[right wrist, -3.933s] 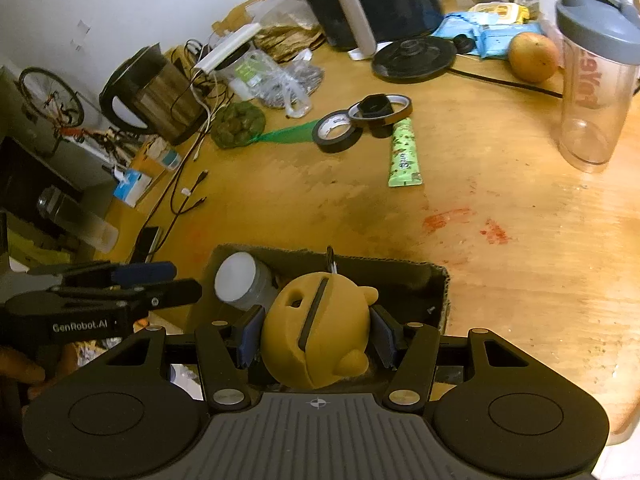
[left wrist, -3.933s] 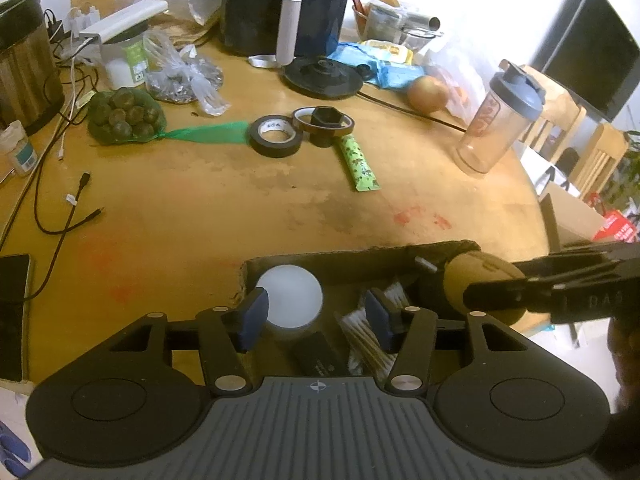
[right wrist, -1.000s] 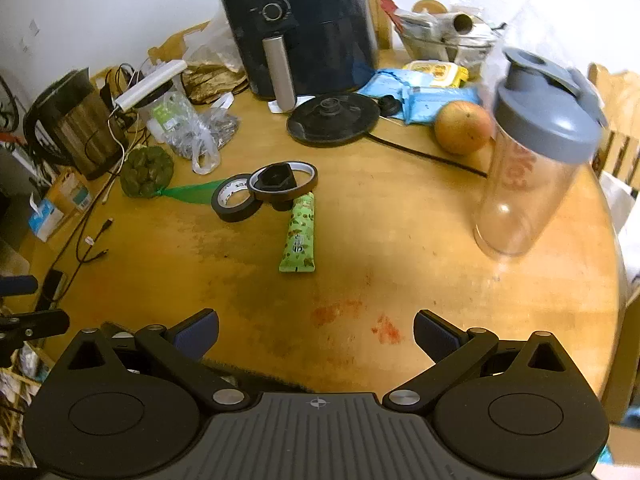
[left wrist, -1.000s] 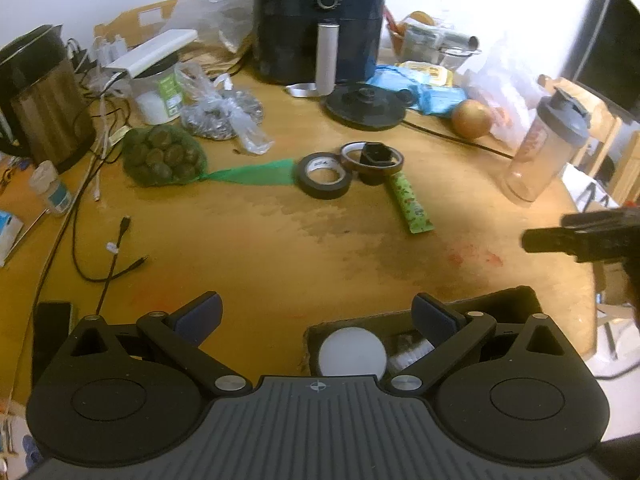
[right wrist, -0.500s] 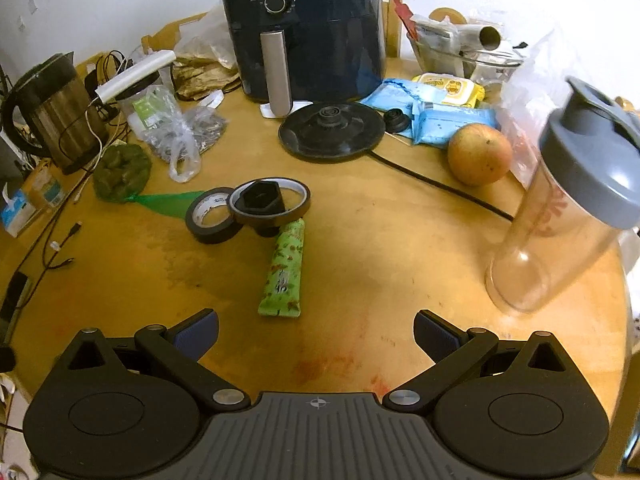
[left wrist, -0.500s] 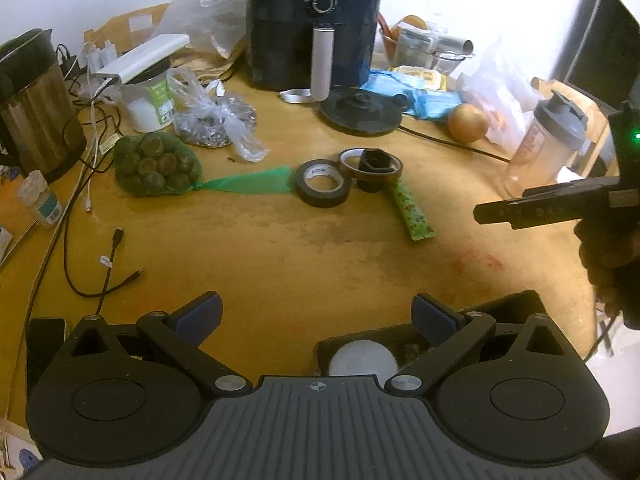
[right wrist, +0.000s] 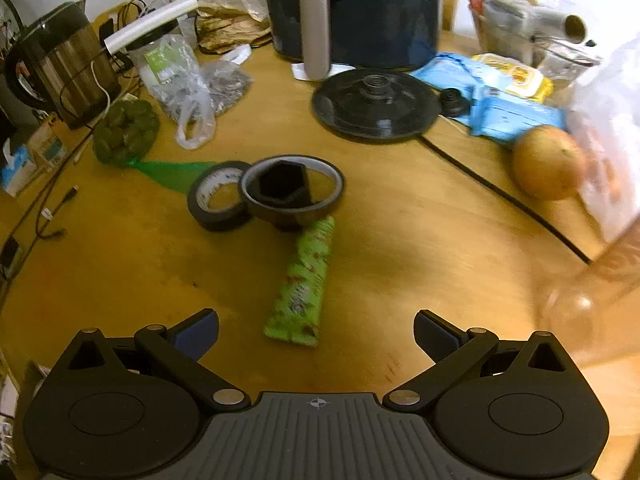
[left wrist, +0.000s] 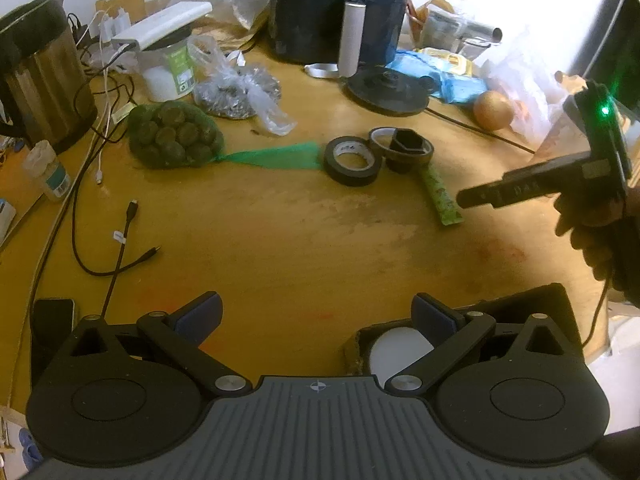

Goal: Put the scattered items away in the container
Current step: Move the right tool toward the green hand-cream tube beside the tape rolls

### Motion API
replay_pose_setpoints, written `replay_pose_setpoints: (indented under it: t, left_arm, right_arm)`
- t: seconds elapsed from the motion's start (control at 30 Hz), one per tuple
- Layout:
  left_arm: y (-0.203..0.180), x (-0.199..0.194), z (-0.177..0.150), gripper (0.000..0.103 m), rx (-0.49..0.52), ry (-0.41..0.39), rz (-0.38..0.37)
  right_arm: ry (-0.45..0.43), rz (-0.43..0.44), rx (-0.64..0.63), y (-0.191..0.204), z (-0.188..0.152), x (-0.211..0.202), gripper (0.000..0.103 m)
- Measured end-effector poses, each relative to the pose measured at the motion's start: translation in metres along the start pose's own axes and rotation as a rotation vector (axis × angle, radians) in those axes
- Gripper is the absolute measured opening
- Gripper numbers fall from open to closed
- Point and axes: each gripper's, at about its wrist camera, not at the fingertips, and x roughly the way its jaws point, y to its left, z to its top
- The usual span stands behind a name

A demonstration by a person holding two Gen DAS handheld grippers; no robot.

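A green snack packet (right wrist: 302,285) lies on the wooden table just ahead of my right gripper (right wrist: 316,332), which is open and empty above it. Behind the packet sit a black tape roll (right wrist: 218,200) and a brown tape ring with a black hexagonal piece inside (right wrist: 291,192). In the left wrist view the same packet (left wrist: 440,192), black tape roll (left wrist: 351,157) and brown tape ring (left wrist: 406,148) show mid-table. My left gripper (left wrist: 316,318) is open and empty. The cardboard box (left wrist: 560,300) sits at the near right, with a white round lid (left wrist: 398,354) inside.
An air fryer (right wrist: 352,8), a black round base (right wrist: 376,104), a kettle (right wrist: 60,68), a net of green fruit (left wrist: 174,138), plastic bags, blue packets, an orange (right wrist: 548,162) and cables (left wrist: 120,240) crowd the back and left. A blurred shaker bottle (right wrist: 592,280) stands at right.
The right gripper has moved forward and down over the table toward the green packet. The left gripper has shifted left, so the box sits further right. Both stay open.
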Motion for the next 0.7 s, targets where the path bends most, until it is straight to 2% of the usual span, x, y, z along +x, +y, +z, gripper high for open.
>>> replay_pose_setpoints:
  t: [0.33, 0.57, 0.63, 0.7]
  left_arm:
    - [0.011, 0.007, 0.001, 0.103, -0.023, 0.027, -0.001]
    - [0.018, 0.010, 0.006, 0.103, -0.038, 0.032, -0.003]
    - [0.020, 0.012, 0.008, 0.103, -0.035, 0.033, -0.003]
    - [0.022, 0.013, 0.009, 0.103, -0.036, 0.036, -0.003]
  right_arm:
    - [-0.025, 0.035, -0.039, 0.013, 0.023, 0.026, 0.103]
    - [-0.020, -0.033, -0.081, 0.016, 0.028, 0.045, 0.102]
    - [-0.020, -0.045, -0.094, 0.017, 0.028, 0.049, 0.093]
    - [-0.002, -0.046, -0.099, 0.018, 0.029, 0.055, 0.074]
